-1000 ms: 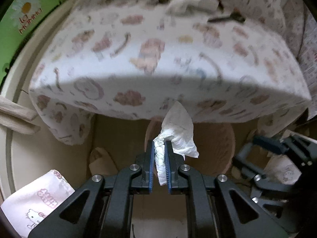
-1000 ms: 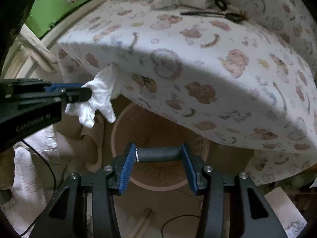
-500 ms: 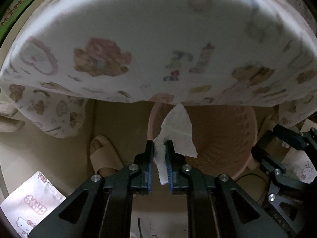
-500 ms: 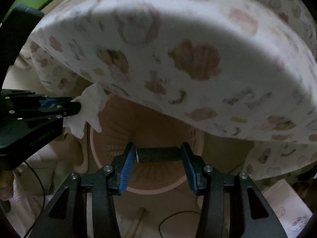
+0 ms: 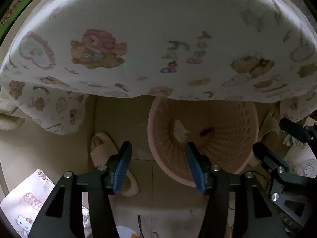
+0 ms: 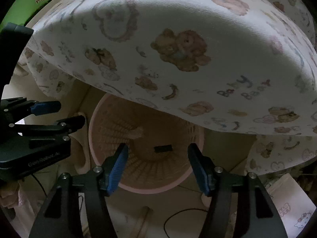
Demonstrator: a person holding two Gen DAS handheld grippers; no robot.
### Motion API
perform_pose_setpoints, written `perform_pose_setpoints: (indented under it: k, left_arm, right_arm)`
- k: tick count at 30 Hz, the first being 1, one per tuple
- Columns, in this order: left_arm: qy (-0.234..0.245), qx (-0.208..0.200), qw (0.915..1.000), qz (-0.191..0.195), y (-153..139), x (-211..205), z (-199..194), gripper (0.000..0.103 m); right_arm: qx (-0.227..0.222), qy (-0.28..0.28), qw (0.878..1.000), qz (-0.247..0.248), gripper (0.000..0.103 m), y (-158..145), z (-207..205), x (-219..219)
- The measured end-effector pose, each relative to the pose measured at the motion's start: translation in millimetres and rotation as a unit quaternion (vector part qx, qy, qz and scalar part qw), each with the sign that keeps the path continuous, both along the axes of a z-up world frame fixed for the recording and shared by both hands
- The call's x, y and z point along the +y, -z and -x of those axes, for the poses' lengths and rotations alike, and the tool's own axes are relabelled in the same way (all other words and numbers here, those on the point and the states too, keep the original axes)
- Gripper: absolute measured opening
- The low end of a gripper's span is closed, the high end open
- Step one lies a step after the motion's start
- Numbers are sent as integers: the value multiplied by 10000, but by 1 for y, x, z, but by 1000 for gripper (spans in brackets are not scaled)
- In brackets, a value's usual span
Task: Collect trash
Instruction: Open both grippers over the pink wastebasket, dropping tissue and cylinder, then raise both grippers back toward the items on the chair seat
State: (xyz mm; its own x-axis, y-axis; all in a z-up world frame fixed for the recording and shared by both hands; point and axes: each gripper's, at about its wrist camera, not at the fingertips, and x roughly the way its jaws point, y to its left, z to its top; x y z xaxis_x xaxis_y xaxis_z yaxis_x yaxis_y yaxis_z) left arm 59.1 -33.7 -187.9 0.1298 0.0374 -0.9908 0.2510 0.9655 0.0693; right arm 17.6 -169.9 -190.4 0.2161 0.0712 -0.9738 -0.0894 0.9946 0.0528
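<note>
Left wrist view: left gripper [image 5: 158,158] pointing down, jaws apart after just opening, nothing between them. Pink perforated bin [image 5: 154,138] sits on the floor below, half under the overhanging edge of the bear-print cloth [image 5: 138,29]. Inside the bin – crumpled white tissue [image 5: 180,131] against the inner wall, small dark object [image 5: 206,131] beside it near the bottom. Beige slipper [image 5: 105,148] on the floor just left of the bin, Hello Kitty print paper [image 5: 25,202] at the lower left. Right wrist view: right gripper [image 6: 157,158] over the bin [image 6: 138,186], jaws also just opened and standing apart, empty – the dark cylindrical piece [image 6: 162,148] lies on the bin bottom between them in the frame, tissue [image 6: 136,131] higher on the wall. Left gripper [image 6: 65,115] visible at the left edge, jaws apart, beside the bin rim.
</note>
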Motion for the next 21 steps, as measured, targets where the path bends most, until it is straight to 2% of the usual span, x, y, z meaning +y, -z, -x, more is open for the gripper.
perform_pose_setpoints:
  k: [12, 19, 21]
  left_arm:
    - [-69, -188, 9998, 88, -14, 5, -3, 56]
    - [41, -660, 9976, 225, -47, 4, 2, 59]
    - [20, -789, 9964, 319, -58, 6, 4, 59]
  right_arm:
    - [-94, 85, 9999, -38, 68, -13, -2, -2]
    - [-403, 146, 9990, -149, 68, -39, -2, -7]
    - [-554, 149, 9982, -158, 72, -48, 0, -8]
